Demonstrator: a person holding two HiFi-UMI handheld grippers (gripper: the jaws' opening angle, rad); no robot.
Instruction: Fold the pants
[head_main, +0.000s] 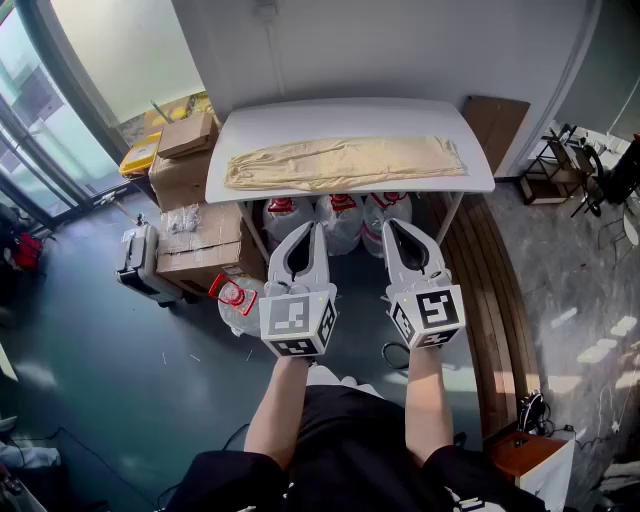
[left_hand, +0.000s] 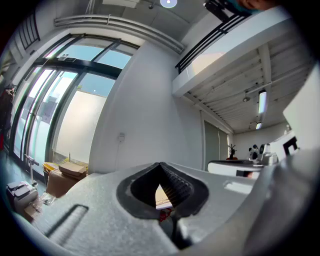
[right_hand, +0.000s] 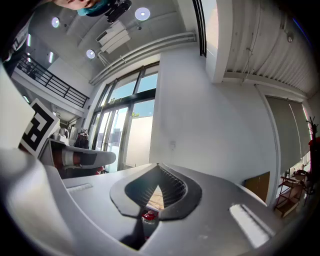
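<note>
Two closed, empty: left gripper (head_main: 317, 227), right gripper (head_main: 390, 223); pants (head_main: 345, 162) flat on table (head_main: 340, 120)

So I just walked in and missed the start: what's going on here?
A person holds a left gripper and a right gripper level in front of a white table. Both have their fingers shut with nothing in them. A pair of beige fabric pants lies stretched out lengthwise on the table, not yet folded, and neither gripper touches it.
</note>
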